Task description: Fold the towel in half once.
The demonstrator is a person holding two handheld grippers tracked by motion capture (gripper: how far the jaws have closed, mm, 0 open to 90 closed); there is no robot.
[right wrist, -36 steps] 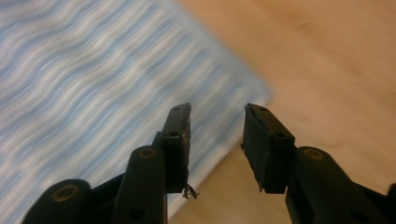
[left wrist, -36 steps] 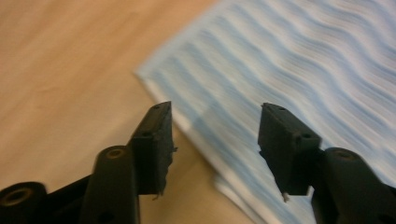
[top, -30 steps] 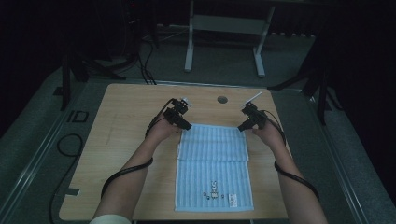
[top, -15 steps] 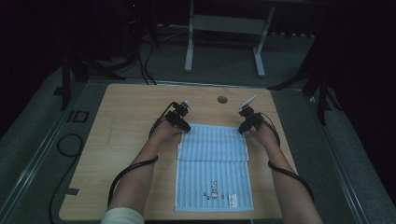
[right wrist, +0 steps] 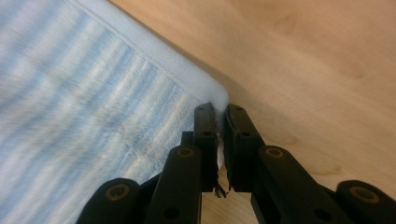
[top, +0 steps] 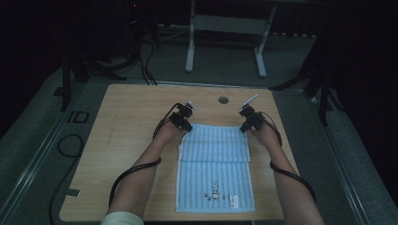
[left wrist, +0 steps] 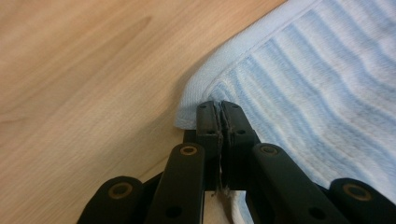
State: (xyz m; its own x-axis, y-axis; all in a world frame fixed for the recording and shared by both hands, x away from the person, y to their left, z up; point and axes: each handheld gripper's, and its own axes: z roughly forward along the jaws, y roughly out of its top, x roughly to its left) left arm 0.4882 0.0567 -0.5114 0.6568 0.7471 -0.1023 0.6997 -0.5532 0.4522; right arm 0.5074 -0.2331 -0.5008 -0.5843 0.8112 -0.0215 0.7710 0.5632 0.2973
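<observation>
A light blue striped towel (top: 213,161) lies on the wooden table (top: 131,122), its far part folded over toward the person. My left gripper (top: 184,123) sits at the towel's far left corner; its jaws have just been closing and now pinch the towel (left wrist: 289,84) edge between them. My right gripper (top: 246,125) sits at the far right corner; its jaws have just been closing too, and the towel (right wrist: 93,93) hem is caught in the thin slit between the pads. A small printed label (top: 218,197) marks the towel's near end.
A round cable hole (top: 223,100) sits in the table just beyond the towel. Cables trail from both grippers along the forearms. Bare wood lies left of the towel. Beyond the table stands a metal frame (top: 225,42) on a dark floor.
Both hands have stayed at the towel's far corners. The grippers have settled a little lower onto the corners and their jaws have come together on the fabric.
</observation>
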